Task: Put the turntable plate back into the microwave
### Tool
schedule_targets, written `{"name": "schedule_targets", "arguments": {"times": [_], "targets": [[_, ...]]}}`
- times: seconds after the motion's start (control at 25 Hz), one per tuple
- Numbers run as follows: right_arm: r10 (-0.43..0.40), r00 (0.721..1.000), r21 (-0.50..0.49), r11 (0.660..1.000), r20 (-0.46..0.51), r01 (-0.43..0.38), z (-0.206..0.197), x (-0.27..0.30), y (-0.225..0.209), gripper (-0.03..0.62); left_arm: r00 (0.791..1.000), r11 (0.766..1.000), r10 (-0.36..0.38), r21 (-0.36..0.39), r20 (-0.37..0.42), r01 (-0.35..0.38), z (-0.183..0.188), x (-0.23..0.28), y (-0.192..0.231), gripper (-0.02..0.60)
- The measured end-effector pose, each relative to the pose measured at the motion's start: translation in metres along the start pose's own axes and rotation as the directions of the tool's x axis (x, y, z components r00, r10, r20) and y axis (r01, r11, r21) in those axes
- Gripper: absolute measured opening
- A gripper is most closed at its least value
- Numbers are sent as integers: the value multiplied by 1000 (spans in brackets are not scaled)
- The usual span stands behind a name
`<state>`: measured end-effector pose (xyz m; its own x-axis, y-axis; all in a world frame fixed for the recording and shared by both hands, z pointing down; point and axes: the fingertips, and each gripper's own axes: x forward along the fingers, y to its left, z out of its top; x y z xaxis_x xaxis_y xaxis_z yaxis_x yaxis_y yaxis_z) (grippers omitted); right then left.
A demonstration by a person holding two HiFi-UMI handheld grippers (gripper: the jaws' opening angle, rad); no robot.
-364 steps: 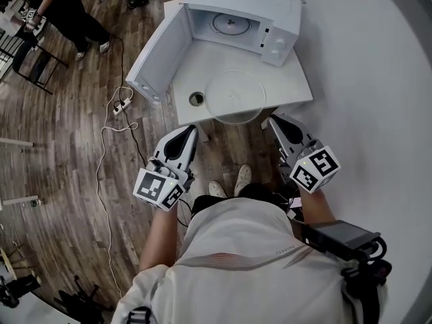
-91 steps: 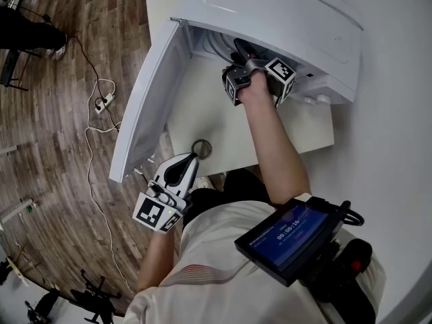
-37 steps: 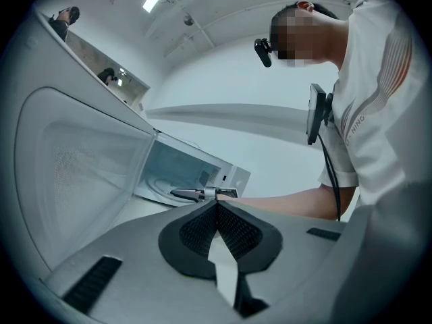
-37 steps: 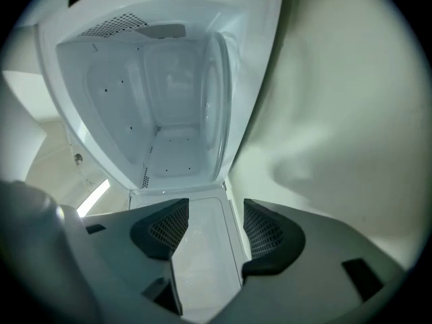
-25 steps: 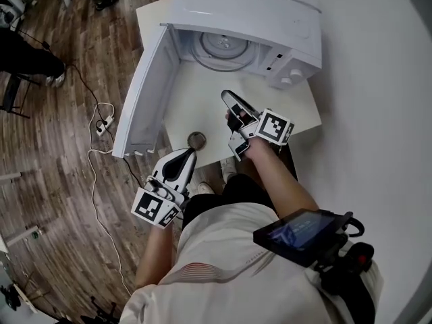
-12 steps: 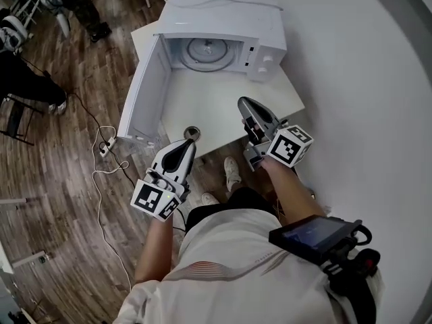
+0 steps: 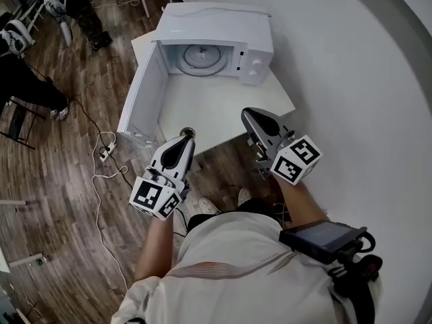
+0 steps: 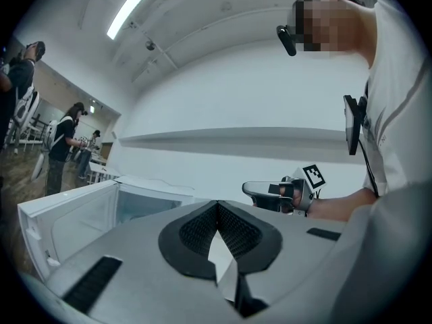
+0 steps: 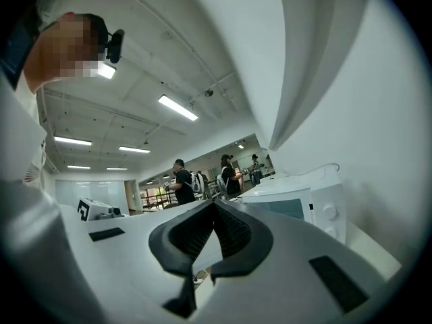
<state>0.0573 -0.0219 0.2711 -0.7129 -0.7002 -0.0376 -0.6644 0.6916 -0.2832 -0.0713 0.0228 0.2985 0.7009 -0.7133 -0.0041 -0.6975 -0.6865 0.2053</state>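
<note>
The glass turntable plate [image 7: 200,57] lies flat inside the white microwave [image 7: 223,20], whose door [image 7: 143,92] hangs wide open to the left. Both grippers hover level at the near edge of the white table [image 7: 216,110], well short of the microwave. My left gripper [image 7: 185,141] [image 8: 217,205] is shut with nothing between its pads. My right gripper [image 7: 249,116] [image 9: 214,206] is also shut and empty. In the left gripper view the right gripper [image 8: 273,193] shows to the right and the door [image 8: 67,221] to the left. The microwave [image 9: 297,204] fills the right side of the right gripper view.
A round cable hole [image 7: 188,132] sits in the table just ahead of my left gripper. A power strip with cable [image 7: 106,152] lies on the wood floor to the left. People [image 7: 71,2] and chairs stand at the far left. A white wall [image 7: 351,79] runs along the right.
Both grippers have pulled back from the microwave toward the person and risen. The right gripper has rolled over and its jaws have closed. The plate, earlier on the table, now lies inside the microwave.
</note>
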Motion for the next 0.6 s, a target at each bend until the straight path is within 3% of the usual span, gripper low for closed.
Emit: {"name": "schedule_targets", "arguments": {"times": [0.6], "targets": [[48, 996, -106, 993, -70, -55, 9, -42, -33, 3, 995, 993, 100, 66, -10, -99, 3, 36, -47, 9]]}}
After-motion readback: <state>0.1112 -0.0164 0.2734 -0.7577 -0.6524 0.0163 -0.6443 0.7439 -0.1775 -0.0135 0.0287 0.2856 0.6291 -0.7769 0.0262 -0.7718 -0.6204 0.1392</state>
